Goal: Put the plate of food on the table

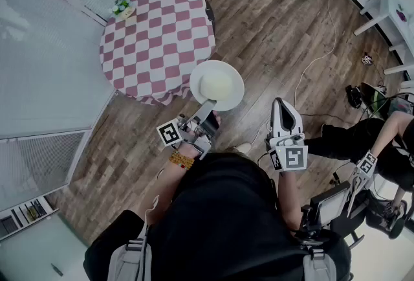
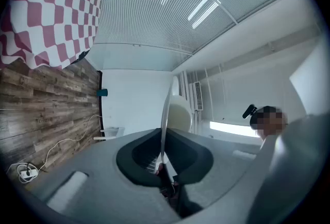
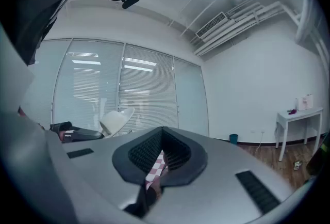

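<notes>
A white plate (image 1: 217, 84) carrying a pale mound of food (image 1: 217, 84) hangs above the wooden floor, just off the near edge of the round table (image 1: 155, 40) with its pink-and-white checked cloth. My left gripper (image 1: 208, 107) is shut on the plate's near rim. In the left gripper view the plate (image 2: 166, 109) stands edge-on between the jaws of the left gripper (image 2: 164, 152), with the food (image 2: 180, 114) bulging to its right. My right gripper (image 1: 279, 103) is held to the right of the plate, shut and empty. In the right gripper view the right gripper (image 3: 162, 141) points past the plate (image 3: 116, 121).
A small potted plant (image 1: 121, 6) stands at the table's far edge. A white cable (image 1: 321, 46) trails over the floor. A white side table (image 1: 388, 11) is at the right. Another person (image 1: 381, 137) sits at the lower right beside equipment. Glass walls with blinds (image 1: 45, 59) run along the left.
</notes>
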### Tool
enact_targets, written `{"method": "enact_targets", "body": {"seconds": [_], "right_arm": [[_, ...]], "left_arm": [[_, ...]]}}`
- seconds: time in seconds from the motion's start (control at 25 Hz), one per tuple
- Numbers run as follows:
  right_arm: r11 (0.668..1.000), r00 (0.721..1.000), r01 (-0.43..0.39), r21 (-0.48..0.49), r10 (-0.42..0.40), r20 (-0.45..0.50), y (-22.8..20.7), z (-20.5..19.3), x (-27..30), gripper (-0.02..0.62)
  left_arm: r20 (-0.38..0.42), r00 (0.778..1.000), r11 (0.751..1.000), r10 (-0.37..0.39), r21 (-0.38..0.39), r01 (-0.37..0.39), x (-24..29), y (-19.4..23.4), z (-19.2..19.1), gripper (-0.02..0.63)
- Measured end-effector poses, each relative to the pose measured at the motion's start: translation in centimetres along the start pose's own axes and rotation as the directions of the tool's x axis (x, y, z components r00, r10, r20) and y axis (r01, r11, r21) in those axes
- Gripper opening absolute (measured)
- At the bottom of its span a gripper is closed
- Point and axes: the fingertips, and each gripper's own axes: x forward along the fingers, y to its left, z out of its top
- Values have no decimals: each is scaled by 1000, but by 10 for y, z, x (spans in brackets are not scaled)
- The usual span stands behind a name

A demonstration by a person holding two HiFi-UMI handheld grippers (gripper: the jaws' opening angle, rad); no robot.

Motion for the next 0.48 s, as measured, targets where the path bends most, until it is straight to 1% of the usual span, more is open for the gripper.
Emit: {"method": "enact_targets", "body": {"seconds": [0.12, 0.28, 0.48], "right_arm": [[1000, 1000, -11, -16, 12, 5, 7, 1, 4, 9], [999, 999, -34, 10, 34, 22, 14, 3, 8, 12], [999, 999, -33, -37, 33, 5, 18, 3, 5, 12]], "left_arm": [[-1, 1000, 1000, -3, -1, 3, -1, 2, 3, 21], [-18, 1000, 1000, -7, -5, 7, 6, 6, 11, 21], [-50, 998, 999, -31, -22, 29, 28, 9, 16, 21]]}}
